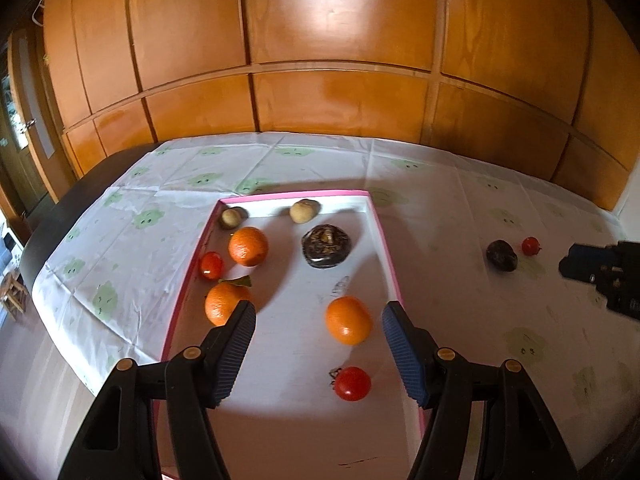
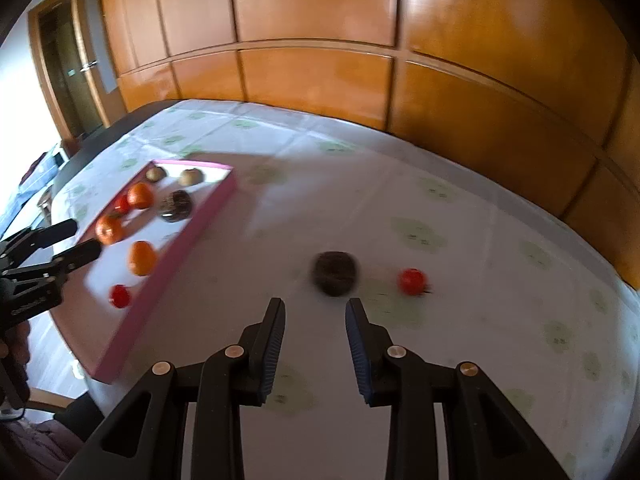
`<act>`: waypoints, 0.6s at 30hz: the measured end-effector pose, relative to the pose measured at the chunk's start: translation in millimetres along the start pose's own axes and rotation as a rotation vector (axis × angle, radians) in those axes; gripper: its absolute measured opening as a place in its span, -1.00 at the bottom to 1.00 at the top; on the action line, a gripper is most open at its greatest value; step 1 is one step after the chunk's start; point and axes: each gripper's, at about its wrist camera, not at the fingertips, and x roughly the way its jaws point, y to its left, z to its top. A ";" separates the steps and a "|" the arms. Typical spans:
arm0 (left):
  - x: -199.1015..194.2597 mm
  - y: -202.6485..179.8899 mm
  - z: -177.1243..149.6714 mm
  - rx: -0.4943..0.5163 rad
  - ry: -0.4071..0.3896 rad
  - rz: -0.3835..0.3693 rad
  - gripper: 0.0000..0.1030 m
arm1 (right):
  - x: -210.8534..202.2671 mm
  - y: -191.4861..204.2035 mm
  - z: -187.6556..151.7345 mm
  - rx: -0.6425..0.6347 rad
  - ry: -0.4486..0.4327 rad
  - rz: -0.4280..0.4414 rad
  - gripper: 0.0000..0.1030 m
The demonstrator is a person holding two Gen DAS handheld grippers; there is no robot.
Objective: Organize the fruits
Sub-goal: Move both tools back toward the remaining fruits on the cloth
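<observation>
Empty, slightly parted right hand-held gripper (image 2: 315, 309) faces dark fruit (image 2: 334, 273) just ahead.

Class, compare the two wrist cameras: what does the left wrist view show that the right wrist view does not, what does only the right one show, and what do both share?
Only the left wrist view shows the green leaf on one orange. Only the right wrist view shows the pink tray's outer side wall and a doorway at the far left. Both share the tray with its fruit, plus the dark fruit and small tomato lying outside it on the tablecloth. Both grippers are empty.
</observation>
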 end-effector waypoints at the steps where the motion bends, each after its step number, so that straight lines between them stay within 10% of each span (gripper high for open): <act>1: 0.5 -3.0 0.7 0.006 0.001 -0.004 0.29 | -0.9 -6.7 -0.7 0.007 0.000 -0.012 -0.39; 18: 8.7 -56.4 10.3 0.109 0.037 -0.082 0.29 | 0.7 -123.1 -20.3 0.371 0.006 -0.154 -0.39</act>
